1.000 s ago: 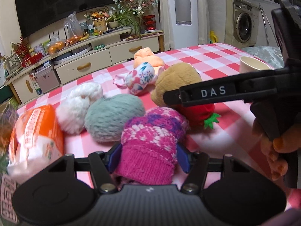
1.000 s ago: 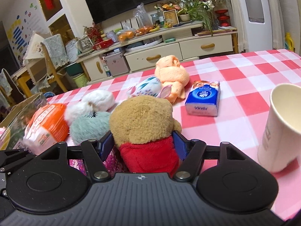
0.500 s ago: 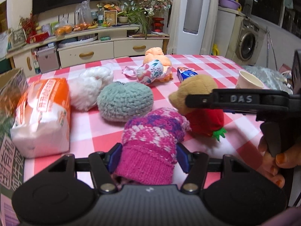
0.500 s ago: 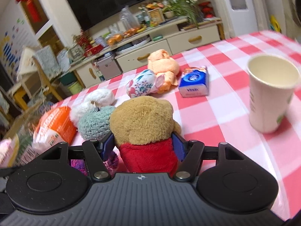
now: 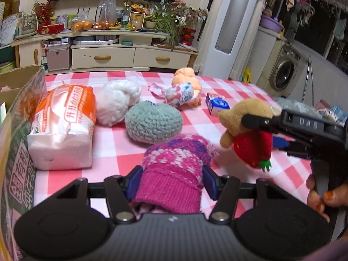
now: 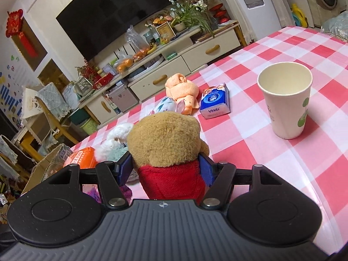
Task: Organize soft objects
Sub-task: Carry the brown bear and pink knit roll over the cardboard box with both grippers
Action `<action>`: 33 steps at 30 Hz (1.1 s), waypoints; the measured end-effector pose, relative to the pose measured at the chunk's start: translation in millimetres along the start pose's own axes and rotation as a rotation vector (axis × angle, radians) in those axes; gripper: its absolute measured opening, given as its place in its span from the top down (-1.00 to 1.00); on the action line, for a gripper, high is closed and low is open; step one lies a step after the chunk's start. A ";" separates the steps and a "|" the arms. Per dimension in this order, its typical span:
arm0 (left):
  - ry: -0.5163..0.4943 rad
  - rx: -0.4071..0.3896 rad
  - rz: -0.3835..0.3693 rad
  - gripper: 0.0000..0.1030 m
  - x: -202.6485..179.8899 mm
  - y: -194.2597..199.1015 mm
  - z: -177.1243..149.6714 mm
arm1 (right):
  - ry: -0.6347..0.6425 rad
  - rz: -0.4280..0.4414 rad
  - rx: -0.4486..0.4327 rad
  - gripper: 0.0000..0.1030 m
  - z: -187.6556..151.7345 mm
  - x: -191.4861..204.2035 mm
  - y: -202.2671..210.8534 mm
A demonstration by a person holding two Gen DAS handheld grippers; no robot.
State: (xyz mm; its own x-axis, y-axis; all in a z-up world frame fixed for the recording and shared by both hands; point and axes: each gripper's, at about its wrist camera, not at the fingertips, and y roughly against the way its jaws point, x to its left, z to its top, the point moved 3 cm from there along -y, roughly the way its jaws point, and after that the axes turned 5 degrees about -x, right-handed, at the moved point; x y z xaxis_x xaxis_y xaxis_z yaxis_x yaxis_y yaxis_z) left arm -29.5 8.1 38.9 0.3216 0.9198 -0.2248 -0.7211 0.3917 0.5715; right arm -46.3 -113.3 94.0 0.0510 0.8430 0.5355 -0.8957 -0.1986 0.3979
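My left gripper [image 5: 170, 179] is shut on a pink and purple knitted hat [image 5: 176, 165], held above the checked tablecloth. My right gripper [image 6: 166, 170] is shut on a brown teddy bear in a red strawberry suit [image 6: 167, 143]; the bear also shows in the left wrist view [image 5: 248, 130], lifted off the table to the right of the hat. On the table lie a grey-green knitted ball [image 5: 153, 122], a white fluffy ball [image 5: 118, 100], a floral soft toy [image 5: 179, 94] and an orange plush [image 5: 188, 77].
An orange tissue pack [image 5: 63, 126] lies at the left beside a cardboard box [image 5: 17, 134]. A blue Vinda tissue packet [image 6: 215, 104] and a paper cup [image 6: 286, 102] stand on the table at the right. A TV cabinet [image 5: 104, 54] stands behind the table.
Both grippers have risen and pulled back with their loads. The left view has swung left, bringing the cardboard box into sight. The bear has lifted clear of the table.
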 end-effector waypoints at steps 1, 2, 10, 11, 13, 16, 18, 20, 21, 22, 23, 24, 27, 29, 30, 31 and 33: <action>0.007 -0.005 -0.005 -0.13 1.1 1.8 1.3 | -0.001 -0.001 0.000 -0.54 -0.6 1.4 -0.3; 0.011 -0.011 -0.009 -0.13 1.8 3.9 2.7 | 0.000 -0.001 0.000 -0.54 -0.6 0.6 -3.8; 0.037 -0.079 -0.020 -0.13 11.4 24.0 17.6 | 0.045 0.018 -0.009 -0.54 7.3 20.7 -11.7; 0.041 -0.093 -0.020 -0.13 13.3 27.5 20.8 | 0.054 0.023 -0.013 -0.54 8.7 24.7 -11.9; 0.047 -0.119 -0.021 -0.13 17.7 35.0 26.5 | 0.076 0.042 -0.019 -0.54 11.2 31.3 -13.8; 0.063 -0.156 -0.015 -0.13 25.5 44.3 34.5 | 0.092 0.062 -0.017 -0.54 13.9 39.6 -18.3; 0.079 -0.183 -0.005 -0.13 32.3 51.3 39.5 | 0.106 0.080 -0.013 -0.54 14.4 48.8 -24.7; 0.096 -0.209 0.006 -0.13 40.4 58.8 44.4 | 0.122 0.100 -0.010 -0.54 15.5 57.0 -30.9; 0.104 -0.219 0.011 -0.13 44.3 61.5 46.7 | 0.128 0.113 -0.006 -0.55 16.4 62.0 -35.2; 0.113 -0.230 0.016 -0.13 48.0 64.7 48.5 | 0.131 0.126 -0.003 -0.55 17.5 66.8 -38.7; 0.121 -0.241 0.021 -0.13 52.5 68.6 50.8 | 0.134 0.142 0.001 -0.54 19.0 73.0 -43.2; 0.132 -0.254 0.030 -0.13 57.9 72.0 53.2 | 0.136 0.158 0.002 -0.54 21.0 79.0 -46.7; 0.162 -0.285 0.058 -0.13 72.4 81.9 58.4 | 0.155 0.211 0.003 -0.55 21.8 99.2 -55.8; 0.188 -0.305 0.083 -0.14 84.4 88.0 62.1 | 0.165 0.248 0.014 -0.55 23.3 113.3 -64.9; 0.200 -0.315 0.096 -0.14 90.8 91.1 63.8 | 0.171 0.265 0.019 -0.55 23.6 120.2 -69.2; 0.216 -0.326 0.113 -0.14 98.5 94.1 65.6 | 0.176 0.281 0.023 -0.55 23.7 127.1 -73.4; 0.244 -0.343 0.149 -0.14 112.8 99.8 67.1 | 0.186 0.312 0.032 -0.55 23.3 141.0 -82.8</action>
State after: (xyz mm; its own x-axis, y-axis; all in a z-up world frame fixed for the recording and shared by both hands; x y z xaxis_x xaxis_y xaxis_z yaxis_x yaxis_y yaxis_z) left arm -24.1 149.5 123.6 0.0741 0.9288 -0.3631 -0.9236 0.2013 0.3264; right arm 45.3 10.4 154.0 -0.3066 0.8150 0.4917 -0.8409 -0.4740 0.2613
